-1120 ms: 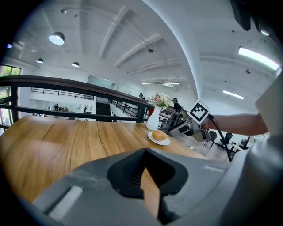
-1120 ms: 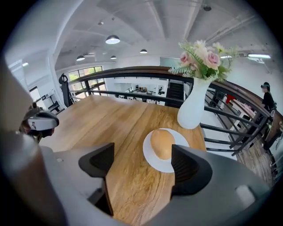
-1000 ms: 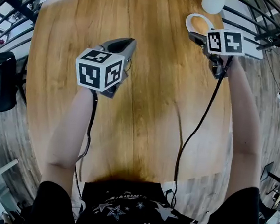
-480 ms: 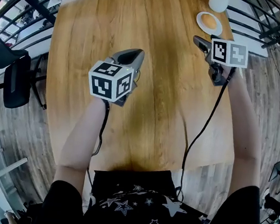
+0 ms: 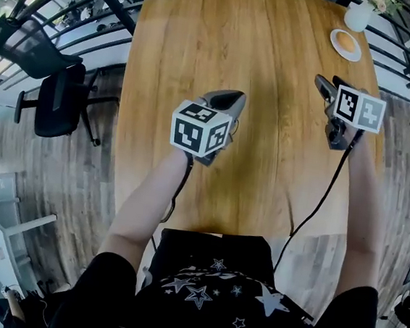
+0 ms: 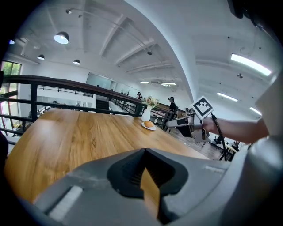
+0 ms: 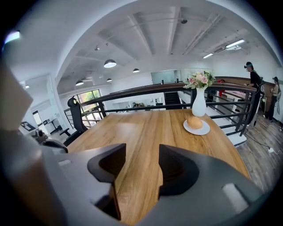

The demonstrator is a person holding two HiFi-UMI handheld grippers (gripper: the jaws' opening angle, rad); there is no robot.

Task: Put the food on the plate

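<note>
From the head view: bun (image 5: pixel 344 41) lying on white plate (image 5: pixel 355 54) at the table's (image 5: pixel 274 58) far right corner, beside a white vase (image 5: pixel 357 15); left gripper (image 5: pixel 225 100) over mid-table, right gripper (image 5: pixel 323 83) nearer the plate, both well apart from it. From the left gripper view: jaws pressed together, nothing between. From the right gripper view: jaws parted, just been closing, only bare table in the gap, plate ahead to the right.

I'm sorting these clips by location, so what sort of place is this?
Probably a mezzanine in an open-plan office or café: a wooden table beside a black railing, a black office chair nearby, and round lamps on a high white ceiling.
</note>
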